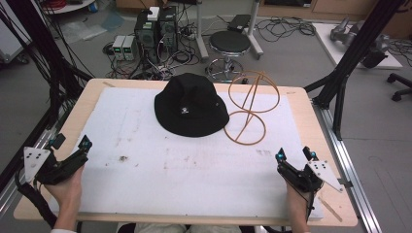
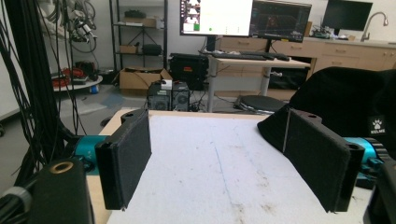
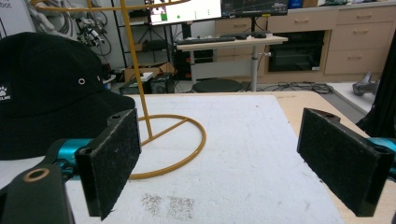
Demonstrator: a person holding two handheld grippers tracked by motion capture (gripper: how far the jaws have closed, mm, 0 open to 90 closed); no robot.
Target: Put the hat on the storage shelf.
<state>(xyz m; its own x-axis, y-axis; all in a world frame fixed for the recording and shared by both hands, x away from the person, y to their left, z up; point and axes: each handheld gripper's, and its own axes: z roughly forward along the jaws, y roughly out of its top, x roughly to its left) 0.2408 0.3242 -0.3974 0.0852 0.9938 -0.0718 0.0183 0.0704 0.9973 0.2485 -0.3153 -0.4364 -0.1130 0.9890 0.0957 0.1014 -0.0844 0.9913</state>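
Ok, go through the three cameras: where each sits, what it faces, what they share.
High view: above the person's side, looking down on the table; both hands, left gripper, right gripper.
Left gripper view: behind its open jaws, facing the black hat.
Right gripper view: behind its open jaws, facing the wire stand.
Shared: the hat appears in all.

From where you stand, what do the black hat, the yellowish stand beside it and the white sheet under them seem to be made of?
The black hat looks like matte woven cloth: soft brim, small eyelets, sewn-on badge. The stand seems thin bent metal wire with a mustard-yellow coating: slim rings and one rod, though painted metal is a guess. The white sheet looks like soft foam or felt, with a dull, faintly grainy, smudged surface.
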